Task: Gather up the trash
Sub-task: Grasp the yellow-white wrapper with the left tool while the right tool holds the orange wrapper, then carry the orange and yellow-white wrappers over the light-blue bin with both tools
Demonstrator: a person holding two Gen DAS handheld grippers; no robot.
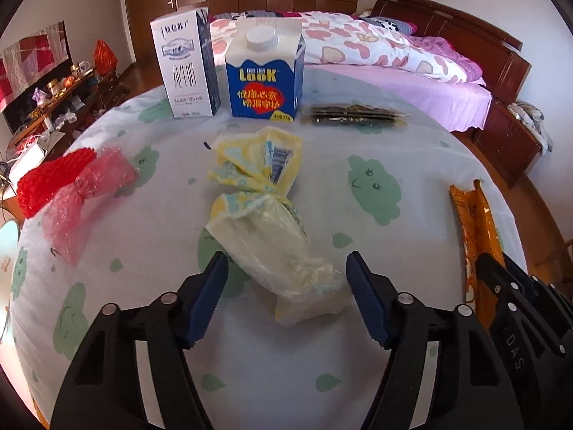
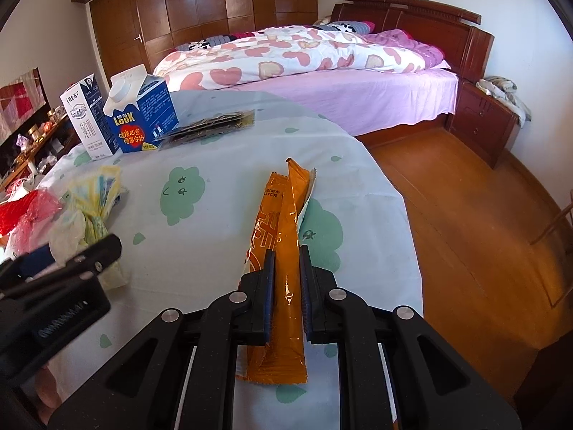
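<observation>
Left gripper: fingers parted to a middling gap, straddling the near end of the yellow plastic bag. No pad contact visible on either side; bag end lies between the pads, slightly nearer the left one. Long axis of the bag runs from near-right to far-left, roughly along the line of the fingers, with a knotted waist midway and a flared printed end beyond it. Coming move judged as a simple closure on the near end; no reorientation called for, provided the thin film does not slip out as the pads meet. Pose: pitched steeply down toward the desk, tips close to the cloth.

Right gripper: fingers narrow, clamped on the orange sachet, long axis straight ahead along the fingers. Sachet resting flat on the desk near the right edge, far end free. Pose: also pitched down, low over the cloth, just right of the left gripper.

Farther out, left side: red bubble wrap, well apart from both grippers. Far edge: white milk carton and blue carton, both upright, touching or nearly so; dark flat packet just right of the blue carton. Beyond the desk: bed.
</observation>
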